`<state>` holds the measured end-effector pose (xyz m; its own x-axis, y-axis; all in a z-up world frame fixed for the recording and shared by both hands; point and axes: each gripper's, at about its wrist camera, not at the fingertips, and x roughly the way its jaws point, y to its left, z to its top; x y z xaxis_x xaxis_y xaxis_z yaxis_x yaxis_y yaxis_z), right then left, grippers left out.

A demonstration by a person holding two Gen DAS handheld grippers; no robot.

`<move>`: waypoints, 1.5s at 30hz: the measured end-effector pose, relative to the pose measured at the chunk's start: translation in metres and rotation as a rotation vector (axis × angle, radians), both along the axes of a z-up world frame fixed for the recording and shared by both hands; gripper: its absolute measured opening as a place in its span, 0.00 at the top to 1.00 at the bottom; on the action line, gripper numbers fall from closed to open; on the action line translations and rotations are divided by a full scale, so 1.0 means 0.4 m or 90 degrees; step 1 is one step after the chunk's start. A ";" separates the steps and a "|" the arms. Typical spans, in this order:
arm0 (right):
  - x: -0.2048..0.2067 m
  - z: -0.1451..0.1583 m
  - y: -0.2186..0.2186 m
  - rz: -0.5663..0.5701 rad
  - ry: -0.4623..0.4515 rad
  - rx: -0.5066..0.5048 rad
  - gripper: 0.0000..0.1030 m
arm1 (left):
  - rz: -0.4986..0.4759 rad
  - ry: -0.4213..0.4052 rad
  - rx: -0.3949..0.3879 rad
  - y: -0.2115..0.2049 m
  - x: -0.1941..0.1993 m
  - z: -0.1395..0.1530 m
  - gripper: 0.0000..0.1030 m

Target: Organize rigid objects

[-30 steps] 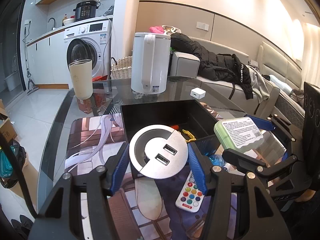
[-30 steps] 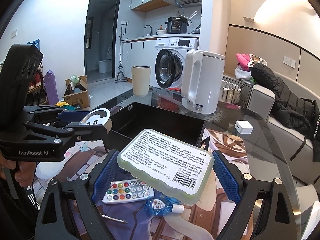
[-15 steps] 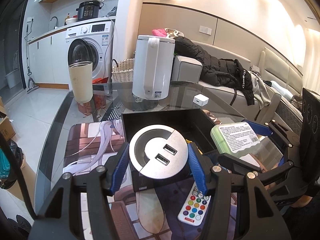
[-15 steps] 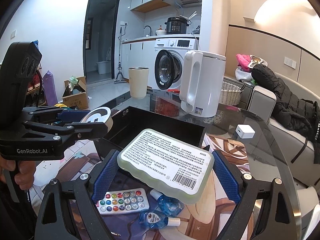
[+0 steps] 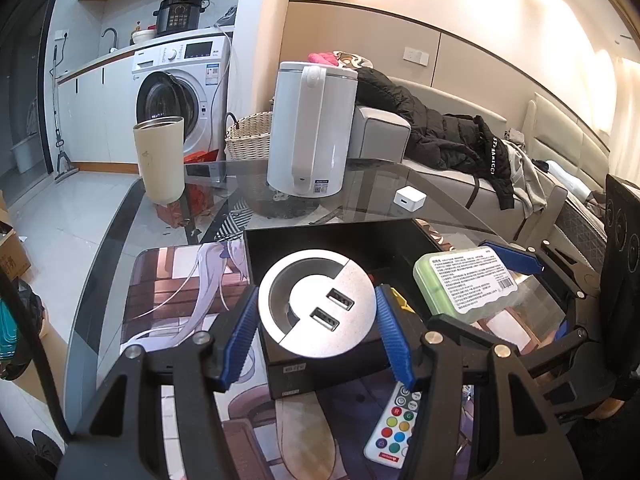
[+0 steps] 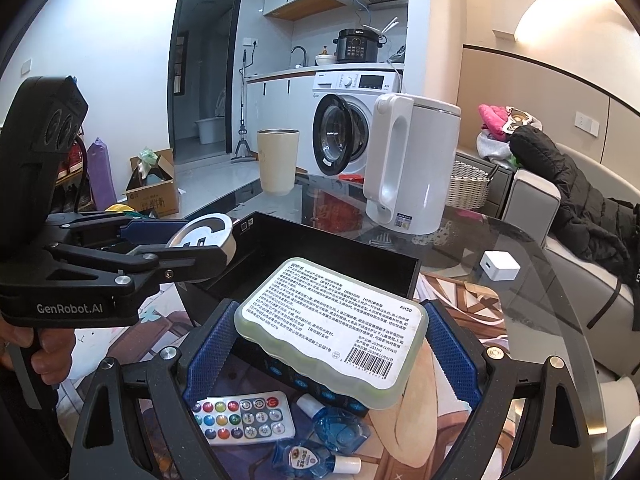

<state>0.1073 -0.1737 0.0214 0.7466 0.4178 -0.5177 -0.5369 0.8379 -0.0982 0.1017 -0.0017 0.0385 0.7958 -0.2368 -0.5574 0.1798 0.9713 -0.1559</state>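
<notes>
My left gripper (image 5: 316, 322) pinches a round silver USB socket hub (image 5: 317, 307) between its blue jaws, holding it in the air above the near wall of a black open-topped box (image 5: 320, 236) on the glass tabletop (image 5: 376, 184). My right gripper (image 6: 328, 344), jaws set wide, clamps a pale green rectangular case (image 6: 332, 336) by its two short ends, its printed label and barcode facing up; it hangs over the box's near corner. In the left wrist view the case sits just right of the hub, the two apart. Something yellow (image 5: 398, 296) and a bit of red show inside the box, too hidden to name. Below my jaws, a white remote with coloured buttons (image 6: 244, 418) lies flat on an illustrated desk mat (image 5: 176, 280), with two small blue bottles (image 6: 320, 448) just beside it. Farther back on the tabletop stand a white electric kettle (image 5: 310, 132), handle toward the camera, and a cream tumbler (image 5: 160, 160) well to its left; a small white cube charger (image 5: 409, 199) rests near the right edge. A hand (image 6: 44, 352) grips the left gripper's handle. Behind are a washing machine (image 5: 180, 92) and a sofa with a black jacket (image 5: 440, 136).
</notes>
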 end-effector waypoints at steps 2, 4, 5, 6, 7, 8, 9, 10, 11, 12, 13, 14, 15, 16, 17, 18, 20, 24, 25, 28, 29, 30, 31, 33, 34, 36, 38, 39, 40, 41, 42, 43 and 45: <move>0.011 -0.005 0.005 0.000 0.003 -0.002 0.10 | 0.000 0.002 -0.001 0.000 0.006 -0.002 0.45; 0.020 -0.008 0.008 0.000 0.005 -0.002 0.10 | 0.000 0.003 0.000 -0.001 0.012 -0.005 0.45; 0.025 -0.009 0.010 0.000 0.005 -0.002 0.10 | 0.000 0.003 0.001 -0.001 0.015 -0.006 0.45; 0.031 -0.010 0.011 0.000 0.006 -0.003 0.10 | 0.000 0.004 0.002 -0.001 0.019 -0.008 0.45; 0.036 -0.012 0.013 0.001 0.007 -0.003 0.10 | 0.000 0.004 0.003 -0.001 0.022 -0.008 0.45; 0.040 -0.014 0.014 0.001 0.008 -0.004 0.10 | -0.001 0.004 0.004 -0.002 0.026 -0.011 0.45; 0.041 -0.015 0.015 0.003 0.009 -0.004 0.10 | 0.000 0.005 0.005 -0.003 0.030 -0.011 0.45; 0.043 -0.015 0.015 0.004 0.009 -0.005 0.10 | 0.000 0.007 0.004 -0.004 0.033 -0.013 0.45; 0.047 -0.016 0.017 0.006 0.010 -0.005 0.10 | -0.001 0.006 0.004 -0.005 0.036 -0.014 0.45; 0.051 -0.019 0.017 0.007 0.011 -0.004 0.10 | -0.001 0.006 0.005 -0.007 0.038 -0.015 0.45; 0.056 -0.021 0.019 0.008 0.013 -0.004 0.10 | -0.001 0.007 0.005 -0.007 0.041 -0.016 0.45; 0.060 -0.024 0.020 0.009 0.015 -0.002 0.10 | 0.000 0.008 0.004 -0.007 0.044 -0.017 0.45; 0.067 -0.026 0.022 0.012 0.016 0.000 0.10 | 0.000 0.007 0.002 -0.007 0.046 -0.018 0.45; 0.073 -0.027 0.024 0.013 0.017 -0.001 0.10 | -0.001 0.008 0.001 -0.007 0.049 -0.019 0.45; 0.079 -0.028 0.027 0.015 0.017 -0.002 0.10 | -0.002 0.008 0.001 -0.008 0.051 -0.019 0.45; 0.083 -0.029 0.031 0.018 0.017 -0.002 0.10 | -0.002 0.008 0.001 -0.009 0.053 -0.020 0.45; 0.091 -0.031 0.038 0.022 0.016 -0.003 0.10 | -0.004 0.009 0.003 -0.012 0.057 -0.022 0.45; 0.101 -0.035 0.050 0.031 0.014 -0.006 0.10 | -0.004 0.009 0.000 -0.015 0.061 -0.025 0.45; 0.101 -0.035 0.051 0.033 0.013 -0.007 0.10 | -0.003 0.009 -0.002 -0.014 0.064 -0.025 0.45; 0.111 -0.038 0.050 0.033 0.009 -0.010 0.10 | -0.002 0.010 -0.007 -0.015 0.075 -0.029 0.44; 0.116 -0.039 0.049 0.035 0.010 -0.008 0.10 | -0.002 0.011 -0.008 -0.016 0.078 -0.031 0.45; 0.122 -0.041 0.047 0.036 0.013 -0.004 0.10 | -0.002 0.012 -0.009 -0.016 0.082 -0.030 0.45; 0.127 -0.043 0.048 0.035 0.014 -0.003 0.10 | -0.003 0.013 -0.010 -0.017 0.087 -0.031 0.45; 0.136 -0.046 0.049 0.033 0.016 -0.001 0.10 | 0.001 0.012 -0.010 -0.016 0.096 -0.032 0.45; 0.140 -0.047 0.049 0.032 0.017 -0.001 0.10 | 0.001 0.012 -0.010 -0.017 0.099 -0.032 0.45; 0.150 -0.048 0.051 0.030 0.019 -0.002 0.10 | -0.002 0.014 -0.016 -0.017 0.107 -0.034 0.45; 0.155 -0.049 0.053 0.031 0.019 -0.003 0.10 | -0.002 0.014 -0.016 -0.019 0.112 -0.035 0.44; 0.156 -0.049 0.055 0.030 0.017 -0.005 0.09 | -0.003 0.013 -0.016 -0.019 0.114 -0.035 0.44; 0.156 -0.050 0.056 0.027 0.014 -0.006 0.06 | -0.004 0.013 -0.015 -0.020 0.115 -0.035 0.43; 0.156 -0.050 0.057 0.025 0.010 -0.007 0.05 | -0.001 0.015 -0.013 -0.021 0.117 -0.035 0.41; 0.157 -0.050 0.057 0.026 0.008 -0.008 0.05 | -0.003 0.016 -0.014 -0.021 0.117 -0.034 0.36; 0.157 -0.051 0.056 0.027 0.008 -0.008 0.04 | -0.007 0.016 -0.015 -0.021 0.117 -0.033 0.30; 0.156 -0.050 0.057 0.025 0.007 -0.010 0.03 | -0.014 0.010 -0.010 -0.029 0.109 -0.029 0.22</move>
